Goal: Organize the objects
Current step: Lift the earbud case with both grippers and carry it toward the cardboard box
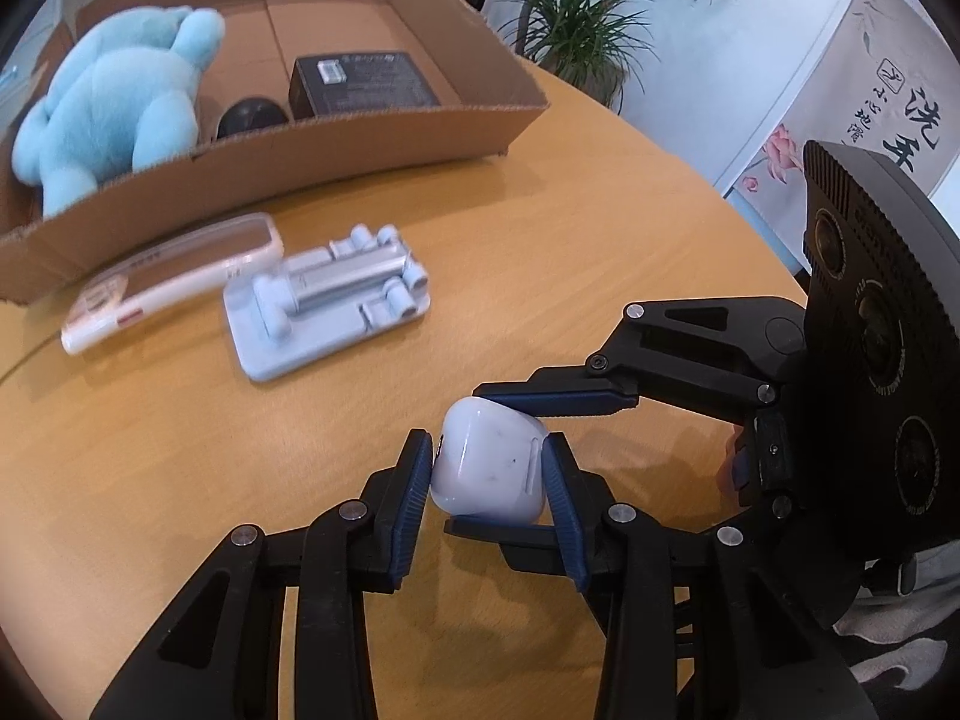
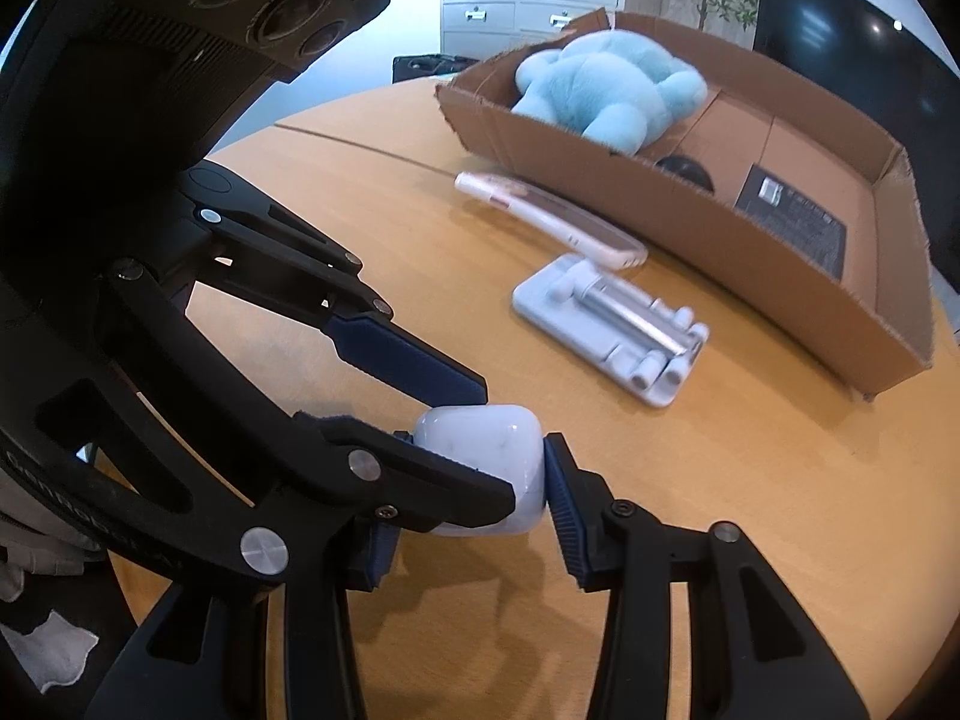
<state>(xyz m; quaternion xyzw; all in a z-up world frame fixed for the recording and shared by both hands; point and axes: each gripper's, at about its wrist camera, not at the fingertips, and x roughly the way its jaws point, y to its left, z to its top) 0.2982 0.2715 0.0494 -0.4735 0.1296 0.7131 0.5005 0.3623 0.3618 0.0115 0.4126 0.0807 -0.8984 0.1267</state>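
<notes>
Small white glossy plastic earbud case [image 1: 489, 468] sits between both grippers above the wooden tabletop [image 1: 180, 450]. Left gripper [image 1: 487, 474] and right gripper [image 2: 480, 468] clamp opposing faces. Judged light, rigid, slippery; flat sides grip best.

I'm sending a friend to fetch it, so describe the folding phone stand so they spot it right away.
Find the round wooden table with the cardboard box on it. In front of the box's long side lie two flat things: a phone and, beside it, the phone stand. The stand is the pale blue plate with a silver bar and knobs on top.
</notes>
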